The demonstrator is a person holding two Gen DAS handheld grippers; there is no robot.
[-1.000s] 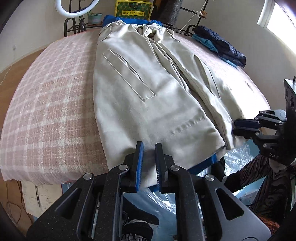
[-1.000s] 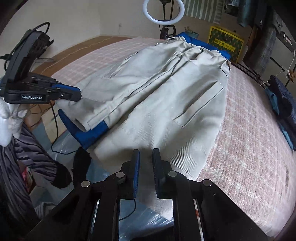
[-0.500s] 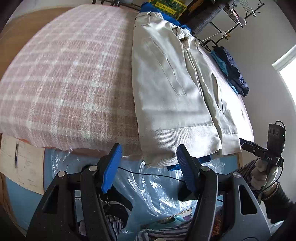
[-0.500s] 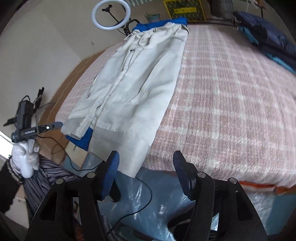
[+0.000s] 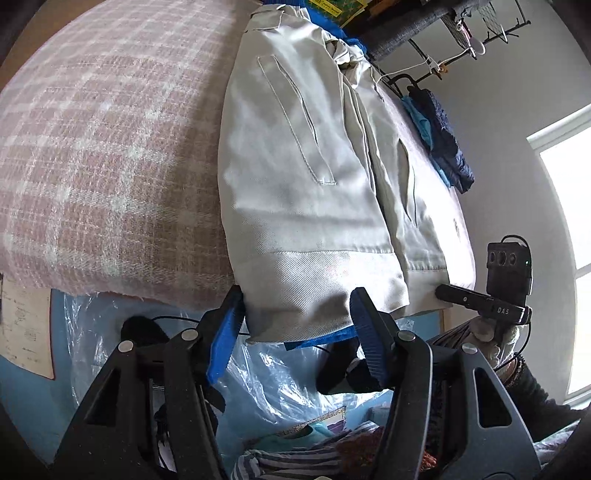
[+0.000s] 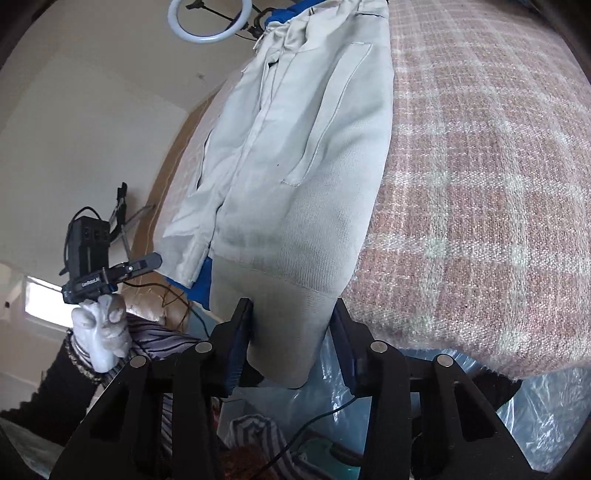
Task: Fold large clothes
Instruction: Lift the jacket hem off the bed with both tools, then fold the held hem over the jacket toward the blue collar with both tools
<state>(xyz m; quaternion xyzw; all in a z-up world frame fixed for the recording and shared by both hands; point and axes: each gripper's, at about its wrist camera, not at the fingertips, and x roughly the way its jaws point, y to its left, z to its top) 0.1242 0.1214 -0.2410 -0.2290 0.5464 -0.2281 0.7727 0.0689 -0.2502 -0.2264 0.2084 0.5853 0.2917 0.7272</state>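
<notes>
Left wrist view: the left gripper [image 5: 297, 321] fingers are now opened around the coat [image 5: 306, 166] hem; the right gripper [image 6: 291, 338] fingers, just closing, are not yet pressed on it.

1 beige coat [image 5: 303, 177] with 2 slanted welt pockets lies on 1 pink plaid blanket [image 5: 103, 147]. 2 grippers are in view: the left gripper [image 5: 295, 325] and the right gripper [image 6: 291, 332], each with 2 blue-padded fingers. 1 ring light [image 6: 207, 22], 1 yellow crate [image 5: 336, 7], 1 dark blue garment pile [image 5: 443, 144], and 1 white-gloved hand [image 6: 99, 332].
</notes>
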